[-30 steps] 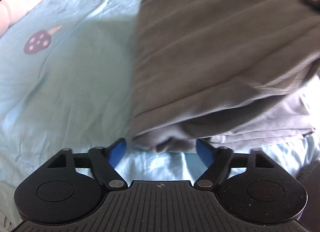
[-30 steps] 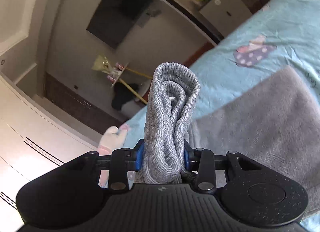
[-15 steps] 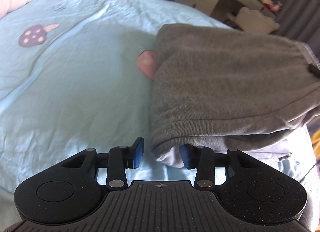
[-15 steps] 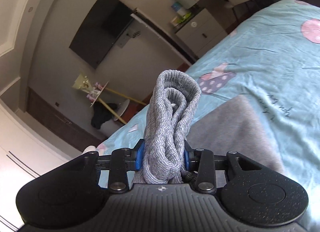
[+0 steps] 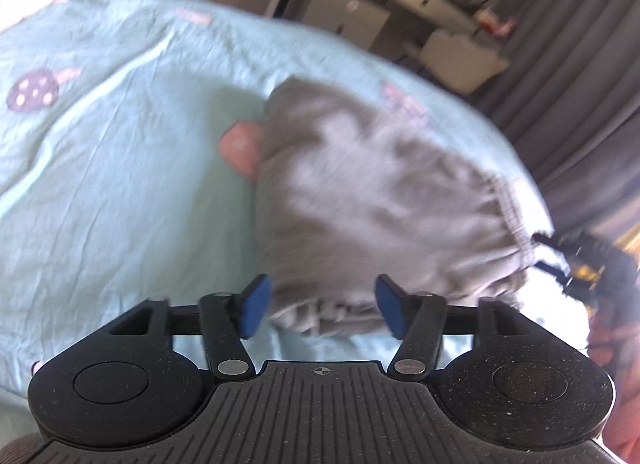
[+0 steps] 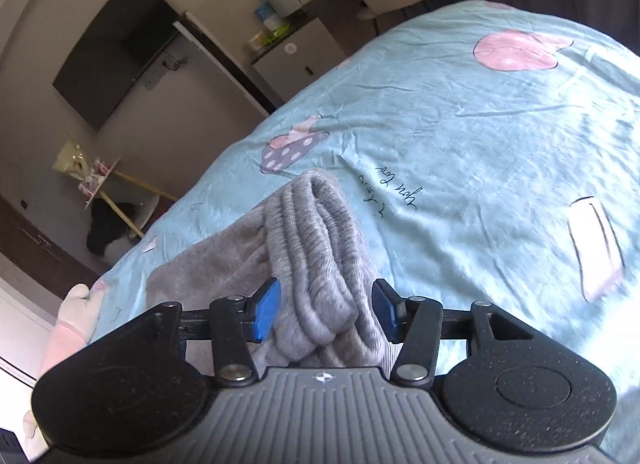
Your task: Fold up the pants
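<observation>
A home bedroom: a bed with a blue patterned sheet (image 6: 460,135), wall-mounted television (image 6: 116,47), dresser (image 6: 296,51), grey curtains (image 5: 580,75).

Left wrist view: low, close behind the folded grey fabric pants (image 5: 376,199), facing far across the light-blue printed bedsheet (image 5: 120,183).
Right wrist view: close, tilted, facing the far wall.
Shared: pants, bedsheet.

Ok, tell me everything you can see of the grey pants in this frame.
The grey pants lie folded in a layered bundle on the light blue bedspread. Soft knit fabric, with a ribbed, gathered band doubled over at the end. Both the left gripper and the right gripper are open around an edge without clamping it. The left view is motion-blurred.
</observation>
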The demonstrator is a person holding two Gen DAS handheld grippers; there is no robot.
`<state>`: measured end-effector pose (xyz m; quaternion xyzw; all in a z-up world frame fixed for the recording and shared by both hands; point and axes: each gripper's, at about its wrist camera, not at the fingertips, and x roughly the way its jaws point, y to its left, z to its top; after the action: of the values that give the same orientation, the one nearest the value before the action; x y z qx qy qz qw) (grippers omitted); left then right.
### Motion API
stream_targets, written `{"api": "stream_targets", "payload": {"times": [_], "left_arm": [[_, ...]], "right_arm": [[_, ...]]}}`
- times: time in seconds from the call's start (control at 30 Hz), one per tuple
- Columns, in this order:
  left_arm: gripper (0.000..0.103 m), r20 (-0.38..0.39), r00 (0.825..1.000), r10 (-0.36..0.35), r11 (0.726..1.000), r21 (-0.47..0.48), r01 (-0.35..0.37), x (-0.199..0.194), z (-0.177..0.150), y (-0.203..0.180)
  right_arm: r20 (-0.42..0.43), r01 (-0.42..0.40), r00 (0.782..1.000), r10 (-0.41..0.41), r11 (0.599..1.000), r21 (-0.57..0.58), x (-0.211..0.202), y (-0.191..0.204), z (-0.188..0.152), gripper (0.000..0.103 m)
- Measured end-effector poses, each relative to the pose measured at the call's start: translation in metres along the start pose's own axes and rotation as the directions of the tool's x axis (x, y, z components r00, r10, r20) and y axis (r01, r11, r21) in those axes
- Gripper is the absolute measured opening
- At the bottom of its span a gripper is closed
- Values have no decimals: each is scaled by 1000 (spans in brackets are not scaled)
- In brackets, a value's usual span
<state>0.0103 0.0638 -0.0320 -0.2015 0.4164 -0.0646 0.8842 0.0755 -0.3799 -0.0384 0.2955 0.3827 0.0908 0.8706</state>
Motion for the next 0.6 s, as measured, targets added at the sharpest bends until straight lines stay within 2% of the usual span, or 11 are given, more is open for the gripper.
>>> {"api": "stream_targets", "payload": {"times": [0.07,0.17,0.27,0.33,0.37,0.47,0.53,0.6], "left_arm": [[71,52,999,-6,1000,3,6,-7,5,-5],[80,77,997,14,1000,1,-14,4,19,-11],[79,50,996,77,997,-14,-76,31,25,-12],[78,1,993,121,992,-33,-121,48,22,-8],[78,-21,993,120,992,-38,-121,56,18,-6],[78,-91,987,132,990,-47,-136,70,4,2],[78,-95,987,129,990,-43,-134,70,2,4],[78,-96,987,129,990,-37,-133,69,2,3]], "right_arm": [[11,-31,999,31,1000,-3,-12,3,-9,52],[-48,-118,992,120,992,42,-8,9,-16,52],[-99,-138,983,153,980,144,14,8,-21,51],[-94,-158,979,182,962,222,27,2,-25,51],[-90,-174,975,203,950,261,33,-1,-29,49],[-123,-171,967,221,929,329,48,-5,-41,38],[-131,-151,973,192,950,275,51,2,-46,24],[-127,-114,982,139,975,188,50,13,-46,15]]}}
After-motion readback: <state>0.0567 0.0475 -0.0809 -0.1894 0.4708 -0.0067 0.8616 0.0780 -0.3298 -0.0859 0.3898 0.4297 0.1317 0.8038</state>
